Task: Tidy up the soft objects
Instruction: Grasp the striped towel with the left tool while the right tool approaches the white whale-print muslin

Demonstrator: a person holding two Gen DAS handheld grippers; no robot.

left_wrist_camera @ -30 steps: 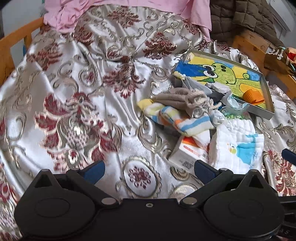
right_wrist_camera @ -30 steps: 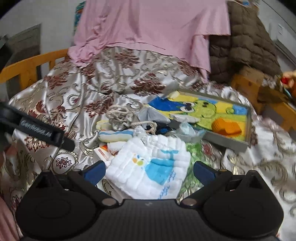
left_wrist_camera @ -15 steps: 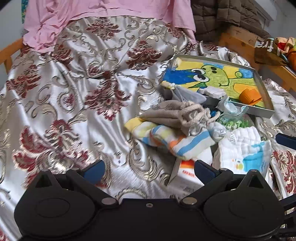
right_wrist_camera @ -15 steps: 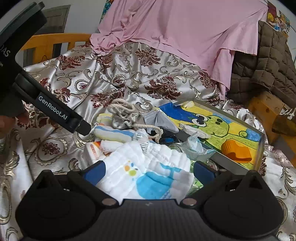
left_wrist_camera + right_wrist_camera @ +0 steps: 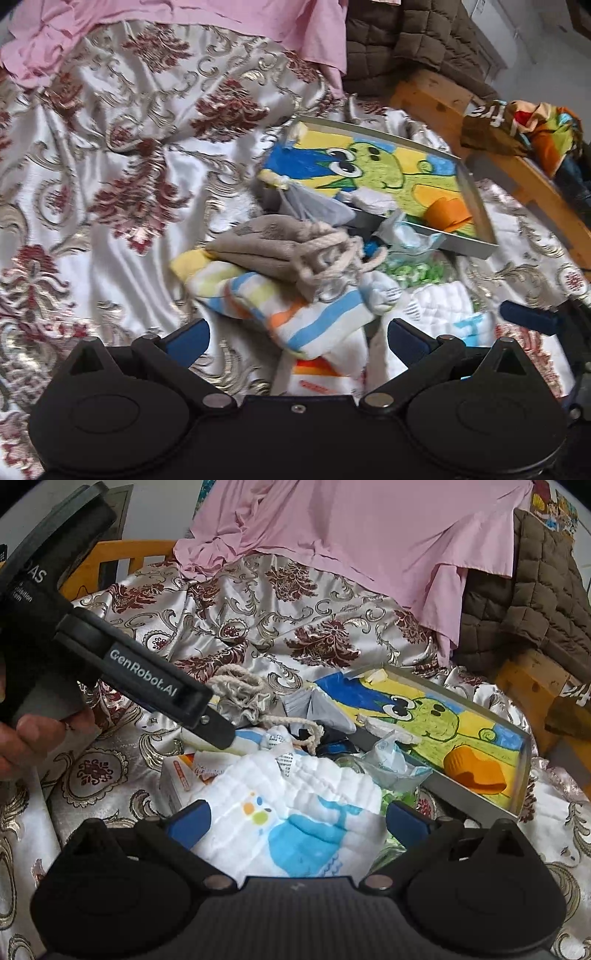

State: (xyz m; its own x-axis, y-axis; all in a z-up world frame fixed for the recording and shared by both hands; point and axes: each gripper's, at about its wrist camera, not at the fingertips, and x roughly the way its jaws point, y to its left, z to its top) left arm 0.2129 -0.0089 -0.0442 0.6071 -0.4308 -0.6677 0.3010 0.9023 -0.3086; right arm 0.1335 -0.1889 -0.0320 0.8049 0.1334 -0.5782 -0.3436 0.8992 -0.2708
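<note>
From the left wrist, the left gripper hangs with jaws wide and empty over a heap of soft things on the bedspread; the striped towel lies between its fingers and just ahead, a drawstring pouch resting on top, likely the next pick. From the right wrist, the right gripper is likewise wide open, straddling the white cloth near the tray, probably the collecting spot.
</note>
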